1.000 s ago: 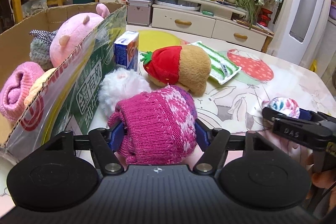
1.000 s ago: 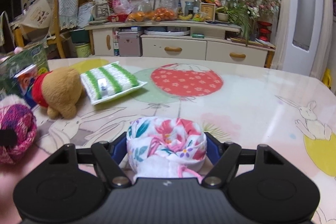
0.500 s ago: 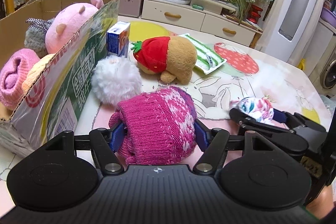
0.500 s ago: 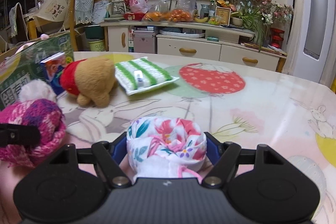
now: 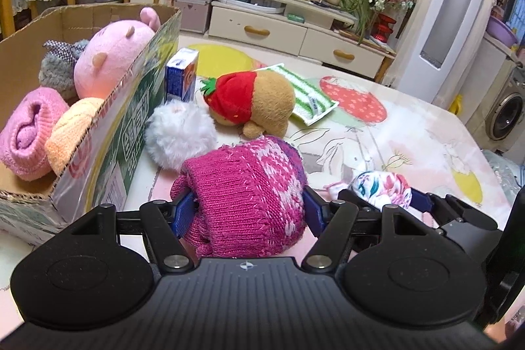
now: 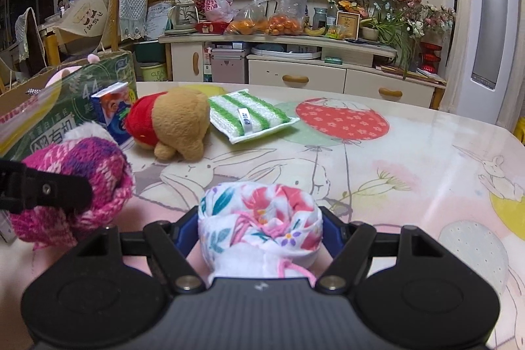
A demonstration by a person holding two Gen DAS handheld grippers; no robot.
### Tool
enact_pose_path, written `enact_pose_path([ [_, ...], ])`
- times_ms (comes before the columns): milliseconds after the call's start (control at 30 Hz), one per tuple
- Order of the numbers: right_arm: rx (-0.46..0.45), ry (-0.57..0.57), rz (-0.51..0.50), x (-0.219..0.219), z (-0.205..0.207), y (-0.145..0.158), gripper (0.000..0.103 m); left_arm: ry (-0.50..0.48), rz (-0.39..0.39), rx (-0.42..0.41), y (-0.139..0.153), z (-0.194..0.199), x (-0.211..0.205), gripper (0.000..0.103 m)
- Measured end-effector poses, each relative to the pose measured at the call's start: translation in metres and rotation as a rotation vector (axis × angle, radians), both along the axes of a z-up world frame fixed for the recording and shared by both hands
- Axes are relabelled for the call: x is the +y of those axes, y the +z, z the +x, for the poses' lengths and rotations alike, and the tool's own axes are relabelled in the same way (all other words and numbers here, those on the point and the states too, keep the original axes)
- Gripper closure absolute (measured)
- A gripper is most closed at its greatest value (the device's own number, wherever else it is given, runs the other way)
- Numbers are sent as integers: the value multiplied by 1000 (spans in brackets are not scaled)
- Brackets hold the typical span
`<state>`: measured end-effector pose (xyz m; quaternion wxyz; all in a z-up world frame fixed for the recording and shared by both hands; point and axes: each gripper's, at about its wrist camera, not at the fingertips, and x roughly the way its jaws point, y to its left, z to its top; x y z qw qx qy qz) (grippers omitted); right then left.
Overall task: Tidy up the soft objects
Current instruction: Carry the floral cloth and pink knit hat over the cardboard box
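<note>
My left gripper point(image 5: 244, 205) is shut on a magenta knitted hat point(image 5: 249, 195) and holds it above the table, right of the cardboard box point(image 5: 98, 133). The hat also shows in the right wrist view point(image 6: 78, 182). My right gripper point(image 6: 261, 228) is shut on a floral cloth bundle point(image 6: 259, 215), close to the right of the left gripper; the bundle shows in the left wrist view point(image 5: 380, 189). The box holds a pink plush point(image 5: 111, 58), a pink rolled knit point(image 5: 29, 133), an orange soft item point(image 5: 72, 133) and a grey one point(image 5: 59, 68).
On the table lie a white fluffy ball point(image 5: 178, 135), a brown plush with a strawberry hat point(image 5: 256, 104), a green striped cloth point(image 5: 311, 100) and a blue carton point(image 5: 182, 74) against the box. A cabinet point(image 6: 295, 74) stands behind the table.
Both grippers have risen and drawn closer together, each still holding its item. The right gripper has shifted left toward the left one; the box sits lower in the left view.
</note>
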<state>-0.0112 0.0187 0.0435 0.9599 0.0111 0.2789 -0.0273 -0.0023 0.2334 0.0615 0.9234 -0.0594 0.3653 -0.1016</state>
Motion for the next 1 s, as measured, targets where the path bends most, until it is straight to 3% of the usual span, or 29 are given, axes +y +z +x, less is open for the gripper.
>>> enact_pose_path([
  [333, -16, -29, 1, 12, -19, 19, 30, -51, -32, -38, 14, -5, 7, 21],
  [1000, -122, 22, -33, 57, -38, 73, 30, -36, -74, -133, 35, -20, 39, 21],
])
